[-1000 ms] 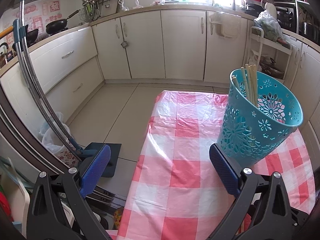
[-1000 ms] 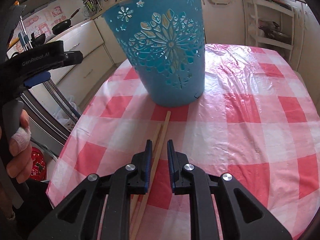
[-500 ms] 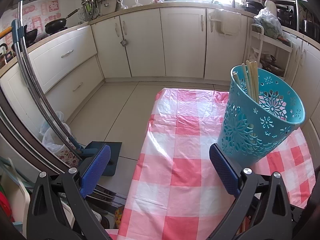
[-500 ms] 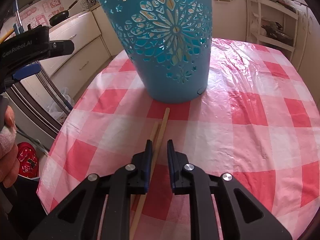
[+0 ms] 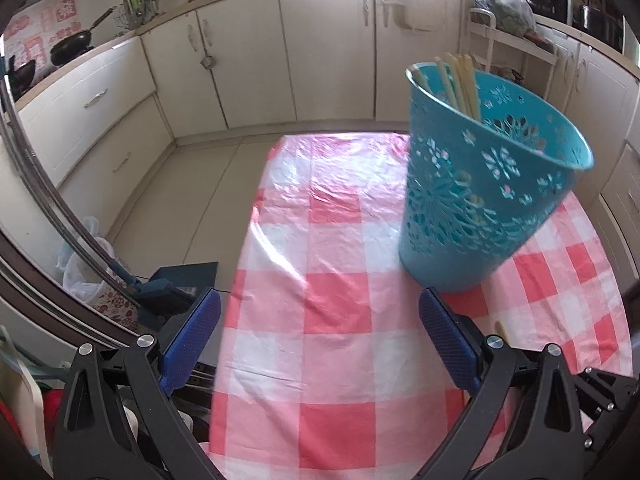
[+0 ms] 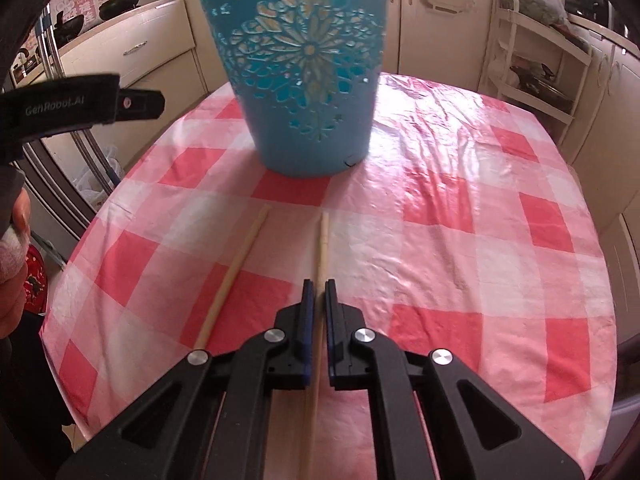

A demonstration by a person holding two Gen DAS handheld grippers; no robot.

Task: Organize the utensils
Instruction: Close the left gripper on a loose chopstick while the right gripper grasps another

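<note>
Pinching one chopstick (image 6: pixel 322 240), right gripper (image 6: pixel 319 294) just clamped it; left gripper (image 5: pixel 320 330) wide, empty; next lift into basket (image 6: pixel 304 80).

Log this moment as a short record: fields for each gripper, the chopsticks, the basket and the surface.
right gripper: has just closed, shut on one chopstick
left gripper: open, nothing between its fingers
loose chopstick: flat on the cloth, left of the gripped one
basket: blue, upright, several chopsticks inside
surface: red and white checked tablecloth
</note>
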